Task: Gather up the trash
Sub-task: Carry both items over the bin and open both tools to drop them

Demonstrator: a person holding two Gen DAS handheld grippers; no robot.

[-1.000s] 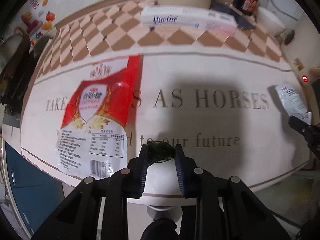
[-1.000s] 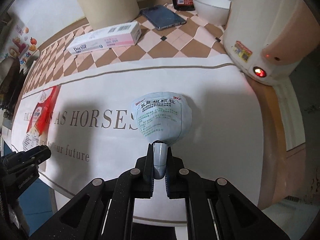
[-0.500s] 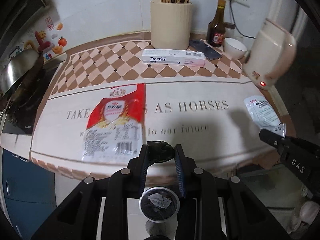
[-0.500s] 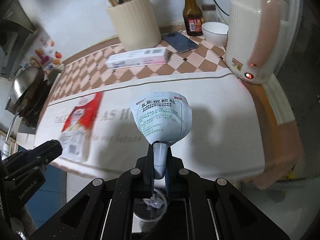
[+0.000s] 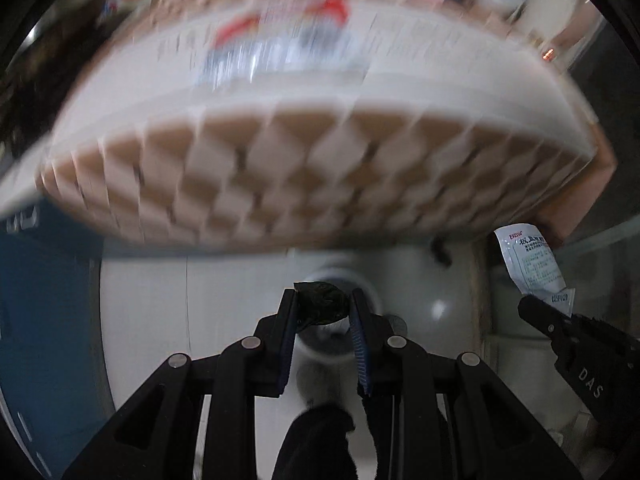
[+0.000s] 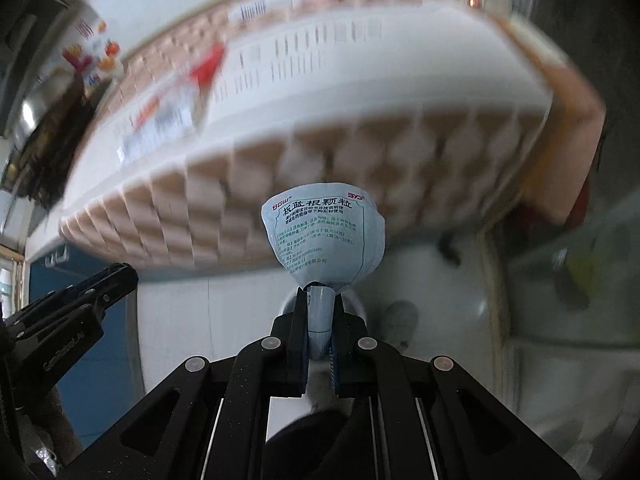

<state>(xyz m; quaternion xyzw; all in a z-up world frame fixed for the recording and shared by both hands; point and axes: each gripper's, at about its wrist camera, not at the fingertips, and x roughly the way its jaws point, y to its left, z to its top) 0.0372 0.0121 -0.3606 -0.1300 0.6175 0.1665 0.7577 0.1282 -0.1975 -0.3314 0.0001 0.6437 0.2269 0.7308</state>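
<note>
My left gripper [image 5: 323,299] is shut on a small dark crumpled wrapper [image 5: 320,307]. It hangs off the table's front edge, over a blurred round bin [image 5: 340,280] on the floor. My right gripper [image 6: 319,296] is shut on the neck of a pale blue medicine sachet [image 6: 322,236], which stands up from the jaws. That sachet [image 5: 532,264] and the right gripper [image 5: 528,304] also show at the right of the left wrist view. The left gripper [image 6: 128,274] shows at the left of the right wrist view. A red-and-white food packet [image 5: 280,44] lies on the table, blurred.
The table's checkered cloth edge [image 5: 320,168] hangs above both grippers. A blue cabinet [image 5: 44,300] stands to the left, and a glass-fronted unit [image 5: 592,280] to the right. A kettle's red light [image 5: 549,55] glows at the far right. White floor tiles lie below.
Both grippers have pulled back off the tabletop and sunk a little, past the front edge to above the floor and bin. Each keeps its hold. The table now fills the upper view, blurred.
</note>
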